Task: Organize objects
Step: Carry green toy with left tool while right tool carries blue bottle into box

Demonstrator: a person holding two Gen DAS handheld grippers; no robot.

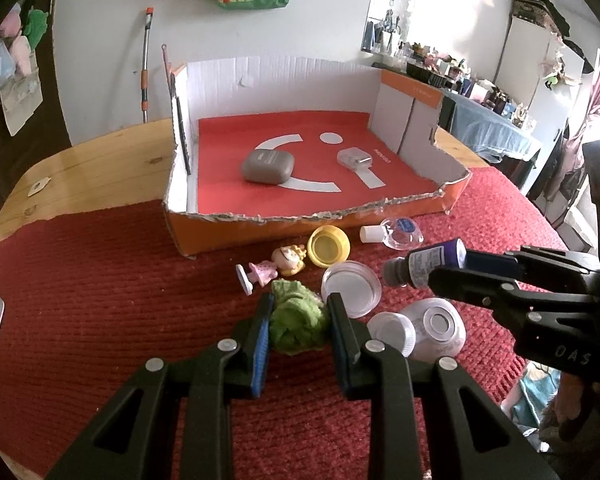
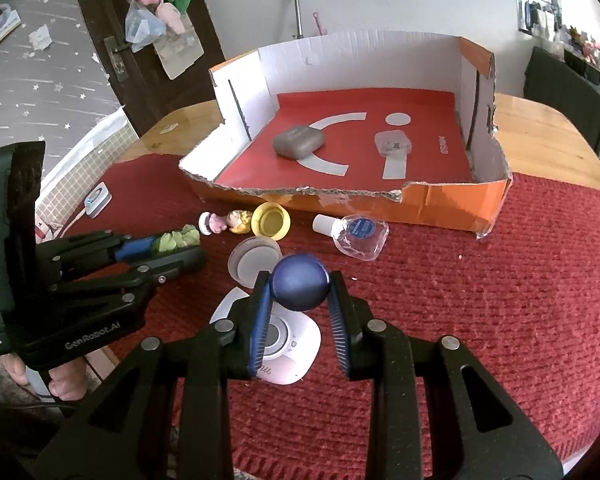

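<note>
Left wrist view: the left gripper [image 1: 298, 320] has its jaws closed on a green toy lettuce [image 1: 298, 322], held between the blue pads just above the red mat [image 1: 100, 300] that covers the near part of the desk [image 1: 92, 168]. The open cardboard box [image 1: 236, 236] sits straight ahead, toward the far edge of the desk, its torn, low front wall facing the jaws. Inside it lie a grey case [image 1: 267, 166] and a small clear case [image 1: 354, 158]. Between lettuce and box lie a doll figure [image 1: 274, 266], a yellow cap [image 1: 327, 246] and a clear round lid [image 1: 351, 286]. At the right, the right gripper [image 1: 452, 272] holds a dark blue bottle [image 1: 424, 266], its long axis lying sideways with the cap pointing left.

Right wrist view: the right gripper's jaws are clamped on the bottle's round blue base [image 2: 299, 282], seen end-on. The box [image 2: 440, 200] is ahead and slightly right, and a clear bottle with a blue label [image 2: 354, 234] lies before its front wall. A white device [image 2: 296, 352] lies beneath the jaws. Both loads appear about equally far from the box; each must probably go forward over the low front wall.
</note>
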